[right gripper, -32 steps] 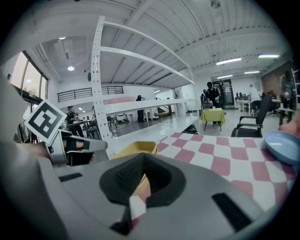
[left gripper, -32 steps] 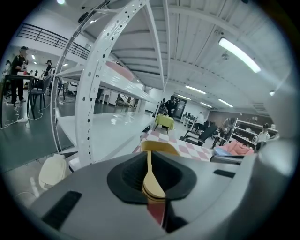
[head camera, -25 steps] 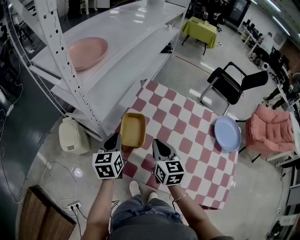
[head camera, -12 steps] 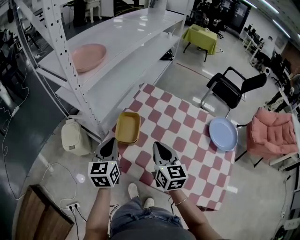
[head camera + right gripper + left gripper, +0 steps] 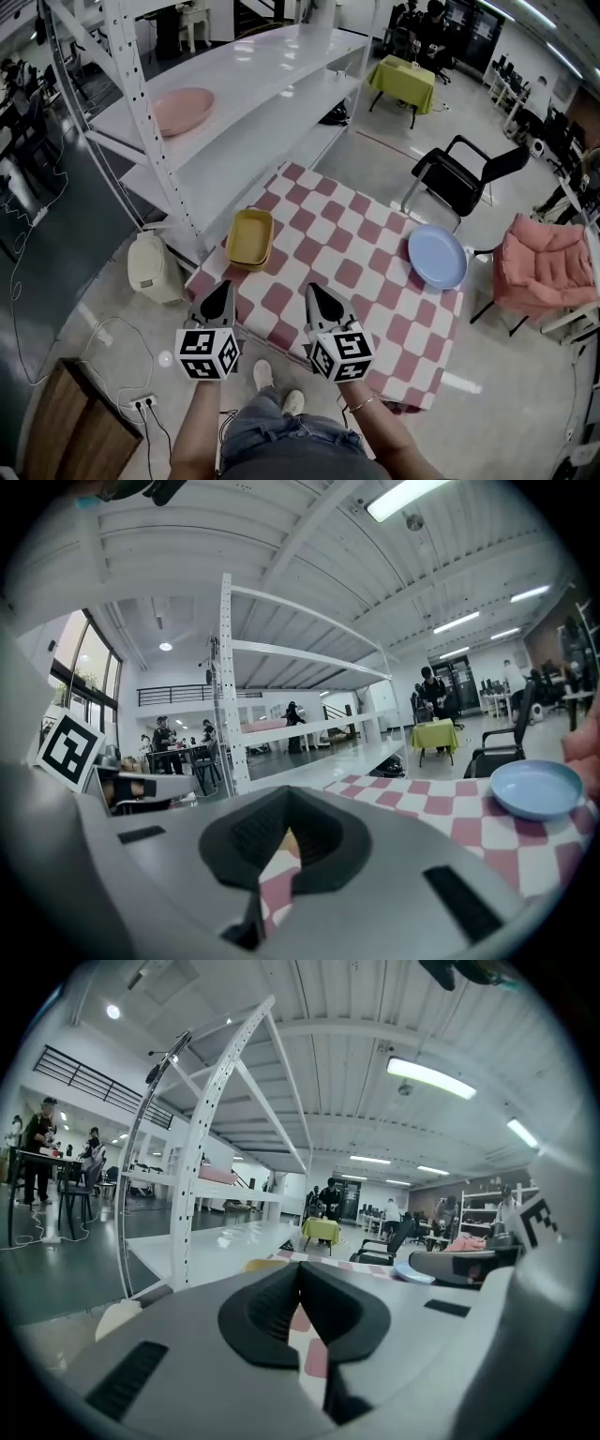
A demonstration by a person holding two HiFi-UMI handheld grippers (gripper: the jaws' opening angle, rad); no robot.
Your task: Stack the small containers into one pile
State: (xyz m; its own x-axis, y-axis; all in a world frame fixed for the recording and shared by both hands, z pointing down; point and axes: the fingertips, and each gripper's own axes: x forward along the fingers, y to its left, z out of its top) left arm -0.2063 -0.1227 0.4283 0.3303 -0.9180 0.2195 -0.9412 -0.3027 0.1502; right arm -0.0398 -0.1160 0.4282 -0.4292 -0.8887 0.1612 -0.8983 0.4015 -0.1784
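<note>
A yellow rectangular container point(image 5: 249, 237) lies on the red-and-white checkered table point(image 5: 367, 246), near its left edge; I cannot tell whether it is one piece or a nested pile. In the left gripper view only its rim point(image 5: 265, 1264) shows above the jaws. My left gripper point(image 5: 222, 288) hangs shut and empty at the table's near left edge, short of the container. Level with it and to its right, my right gripper point(image 5: 315, 292) is shut over the near edge with nothing in it. Both gripper views, left gripper point(image 5: 298, 1266) and right gripper point(image 5: 286, 795), show the jaws pressed together.
A blue plate point(image 5: 437, 257) rests at the table's far right, also in view as the plate point(image 5: 535, 788). A white metal shelf rack point(image 5: 246, 103) stands left of the table with a pink plate point(image 5: 183, 111) on it. A black chair point(image 5: 461, 173) and a cream bag point(image 5: 153, 266) are nearby.
Both grippers and the head camera have drawn back from the table. The yellow container now lies farther ahead of the jaws. Both stay shut.
</note>
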